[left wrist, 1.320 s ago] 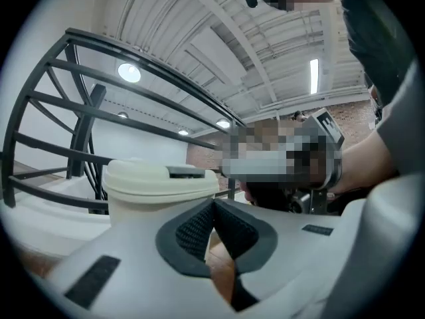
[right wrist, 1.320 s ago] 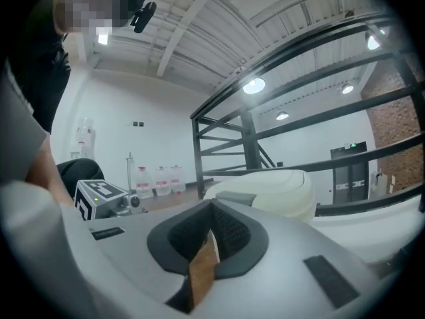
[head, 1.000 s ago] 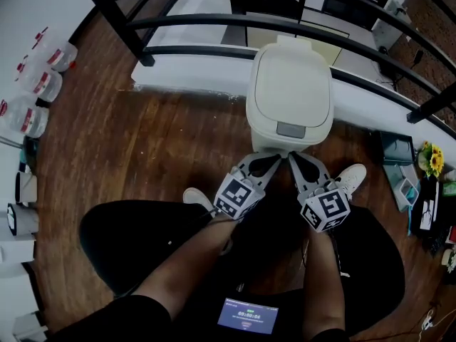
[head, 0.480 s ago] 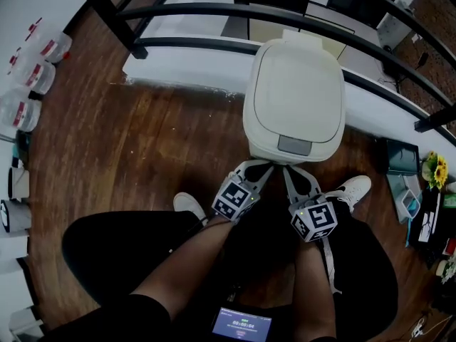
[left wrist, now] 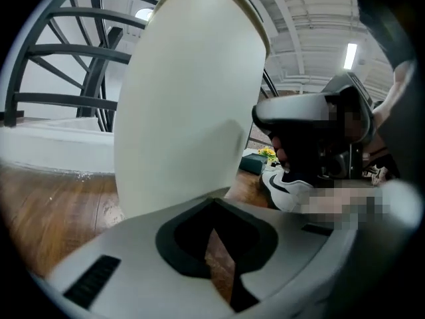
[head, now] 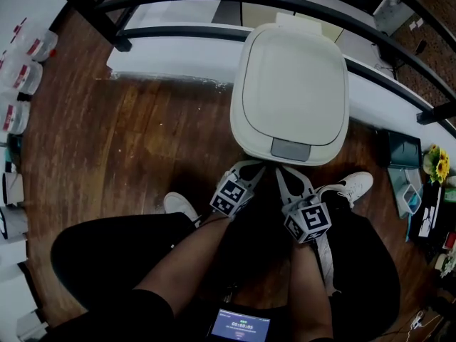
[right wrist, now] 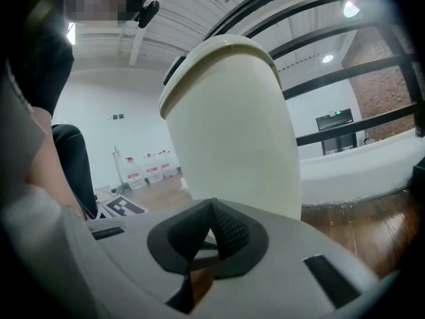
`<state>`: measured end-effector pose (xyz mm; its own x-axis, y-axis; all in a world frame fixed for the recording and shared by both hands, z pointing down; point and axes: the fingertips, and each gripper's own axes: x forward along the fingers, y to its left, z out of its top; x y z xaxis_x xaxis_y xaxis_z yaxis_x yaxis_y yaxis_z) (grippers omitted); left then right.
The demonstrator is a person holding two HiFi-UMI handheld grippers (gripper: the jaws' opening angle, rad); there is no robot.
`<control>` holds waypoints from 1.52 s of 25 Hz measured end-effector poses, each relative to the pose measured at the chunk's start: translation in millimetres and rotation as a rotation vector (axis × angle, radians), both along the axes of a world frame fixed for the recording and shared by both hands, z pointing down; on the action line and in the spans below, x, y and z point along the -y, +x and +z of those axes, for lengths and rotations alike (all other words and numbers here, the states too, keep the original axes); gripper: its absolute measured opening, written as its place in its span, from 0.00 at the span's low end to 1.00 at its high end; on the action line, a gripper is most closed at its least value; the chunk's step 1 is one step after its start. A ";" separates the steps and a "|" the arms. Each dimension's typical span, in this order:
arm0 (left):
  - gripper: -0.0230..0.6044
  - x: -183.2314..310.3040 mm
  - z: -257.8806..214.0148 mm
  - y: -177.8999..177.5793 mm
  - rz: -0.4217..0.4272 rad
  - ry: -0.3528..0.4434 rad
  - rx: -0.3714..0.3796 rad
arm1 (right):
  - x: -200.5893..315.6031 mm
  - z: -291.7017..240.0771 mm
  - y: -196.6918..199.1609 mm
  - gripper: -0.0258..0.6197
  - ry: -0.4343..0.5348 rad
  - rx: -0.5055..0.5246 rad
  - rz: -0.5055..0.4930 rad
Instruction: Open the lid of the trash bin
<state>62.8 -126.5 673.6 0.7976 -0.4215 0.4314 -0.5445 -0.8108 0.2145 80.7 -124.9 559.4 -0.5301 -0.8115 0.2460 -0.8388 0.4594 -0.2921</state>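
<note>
The wooden floor (head: 135,141) takes up most of the space, and on it, straight ahead of both grippers, stands the cream trash bin (head: 292,130). Over the last second it has swelled in the head view. The person has leaned in over it, and the two grippers have moved forward until their tips sit right at the foot of its front wall. From either gripper's own camera the bin's body now fills the space just beyond the jaws, towering above them.

The lid (head: 293,77) is still flat and shut, well above the level of both grippers.

The left gripper (left wrist: 212,228) is clenched with nothing in it, its jaws pressed together so only a sliver of floor shows through. The right gripper (right wrist: 211,211), close beside it, is the same, pads meeting on nothing.

The grey tab (head: 291,149) at the lid's front edge sits directly above and just ahead of the two tips, nearer the right one.

To my eye this is only the approach. They have closed in, but nothing has touched the tab yet. One closed tip should next rise to press or lift it.
</note>
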 end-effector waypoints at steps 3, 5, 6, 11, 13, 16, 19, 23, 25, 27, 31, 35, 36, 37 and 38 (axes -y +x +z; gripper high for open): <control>0.09 5.9 16.7 4.5 -0.008 -0.014 0.010 | 0.8 12.2 1.3 0.07 -0.020 0.001 0.000; 0.09 12.5 25.0 8.1 -0.014 -0.016 0.016 | -0.8 21.7 1.2 0.07 -0.042 0.000 -0.003; 0.09 16.3 29.3 9.7 -0.019 -0.018 0.018 | -1.2 25.8 0.6 0.07 -0.051 0.000 -0.004; 0.09 32.8 49.5 14.1 -0.036 -0.033 0.031 | 2.7 39.5 -2.0 0.07 -0.067 0.017 0.000; 0.09 36.1 56.9 12.2 -0.047 -0.040 0.042 | 1.5 45.5 -1.5 0.07 -0.081 0.022 0.001; 0.09 38.7 69.5 11.2 -0.042 -0.051 0.067 | 0.4 51.2 0.3 0.07 -0.092 0.025 0.004; 0.09 39.9 76.3 8.3 -0.038 -0.048 0.096 | 1.3 52.1 0.9 0.07 -0.091 0.030 0.008; 0.09 39.6 81.7 7.6 -0.050 -0.048 0.154 | 3.1 49.2 1.6 0.07 -0.088 0.045 0.011; 0.09 39.2 82.5 10.2 -0.053 -0.060 0.145 | 2.6 47.5 0.8 0.07 -0.086 0.042 0.007; 0.09 39.1 84.2 8.6 -0.054 -0.067 0.176 | 2.4 46.6 0.5 0.07 -0.084 0.038 0.003; 0.09 39.5 86.2 9.2 -0.046 -0.081 0.226 | 2.2 47.5 2.3 0.07 -0.085 0.055 0.013; 0.09 39.3 86.6 10.6 -0.045 -0.089 0.237 | 2.4 46.0 2.4 0.07 -0.086 0.064 0.015; 0.09 39.3 86.7 10.2 -0.046 -0.093 0.236 | 2.3 45.8 2.5 0.07 -0.086 0.065 0.016; 0.09 39.3 86.8 9.9 -0.047 -0.095 0.237 | 2.2 45.7 2.8 0.07 -0.087 0.063 0.016; 0.09 39.1 87.0 9.9 -0.047 -0.095 0.240 | 2.0 46.0 3.3 0.07 -0.087 0.058 0.017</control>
